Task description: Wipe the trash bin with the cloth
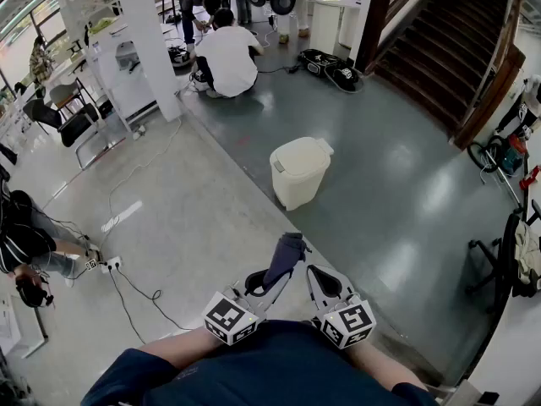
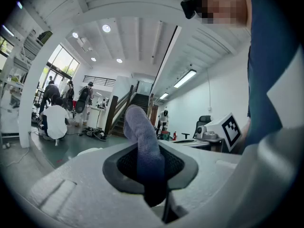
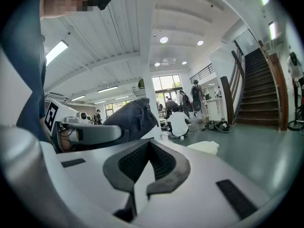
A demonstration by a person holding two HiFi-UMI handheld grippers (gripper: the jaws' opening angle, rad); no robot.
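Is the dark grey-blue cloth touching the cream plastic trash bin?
No, the dark grey-blue cloth is clamped in the left gripper, with bare floor between it and the cream plastic trash bin.

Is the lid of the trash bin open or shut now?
Shut. In the head view the lid lies flat on the bin, with no gap showing.

A cream, lidded trash bin [image 1: 298, 170] stands upright on the grey floor at frame centre, and the grey-blue cloth [image 1: 284, 260], lower centre, sticks up rumpled, pinched between the left gripper's [image 1: 267, 284] fingers.
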